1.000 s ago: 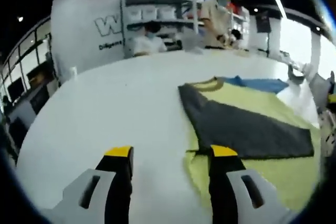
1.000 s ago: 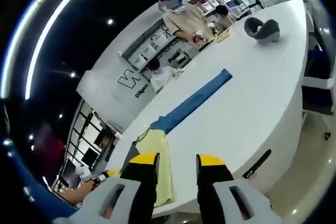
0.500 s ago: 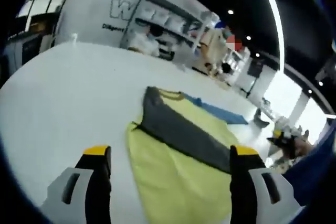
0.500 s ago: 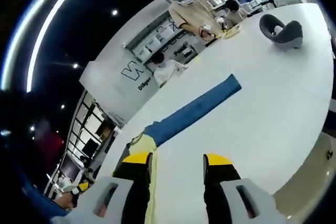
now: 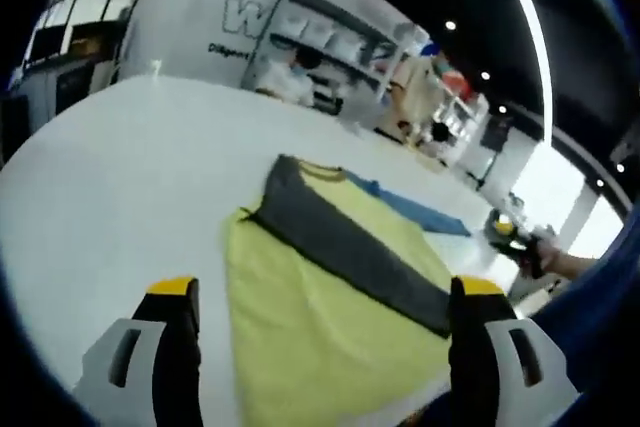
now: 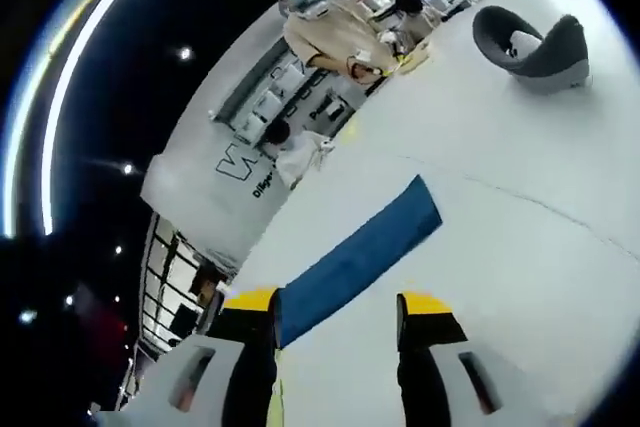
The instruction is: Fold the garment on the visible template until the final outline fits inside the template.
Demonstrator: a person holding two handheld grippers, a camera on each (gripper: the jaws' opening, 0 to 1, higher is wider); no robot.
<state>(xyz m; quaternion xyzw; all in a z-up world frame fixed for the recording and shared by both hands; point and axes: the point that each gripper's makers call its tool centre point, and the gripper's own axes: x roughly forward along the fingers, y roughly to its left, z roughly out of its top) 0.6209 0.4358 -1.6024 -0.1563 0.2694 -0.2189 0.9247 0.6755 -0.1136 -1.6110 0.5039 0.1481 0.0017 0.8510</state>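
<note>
Left hand-held gripper point(image 5: 325, 292): jaws spread wide, nothing between them, held above the near hem of the shirt point(image 5: 310, 317). I judge the wide spread is there to straddle the cloth before a pinch. Right hand-held gripper point(image 6: 335, 302): jaws apart, a moderate gap, nothing held; it hangs over the white surface point(image 6: 520, 227) with a sliver of yellow cloth just by its left jaw.

Shirt lies flat on the surface, yellow body toward me, collar at the far end. Grey band point(image 5: 345, 247) crosses it on a slant from the collar toward my right: I take this for a sleeve or side already turned in, so one fold looks done and more remain.

Beyond the shirt, a blue strip point(image 5: 420, 212) pokes out from its far right edge; in the right gripper view the same strip point(image 6: 355, 262) runs long and straight. Likely the template or its edge, but I cannot tell how much of it the shirt covers.

Farther off: grey curved object point(image 6: 530, 42) on the surface, then people at shelves point(image 5: 330, 37).
</note>
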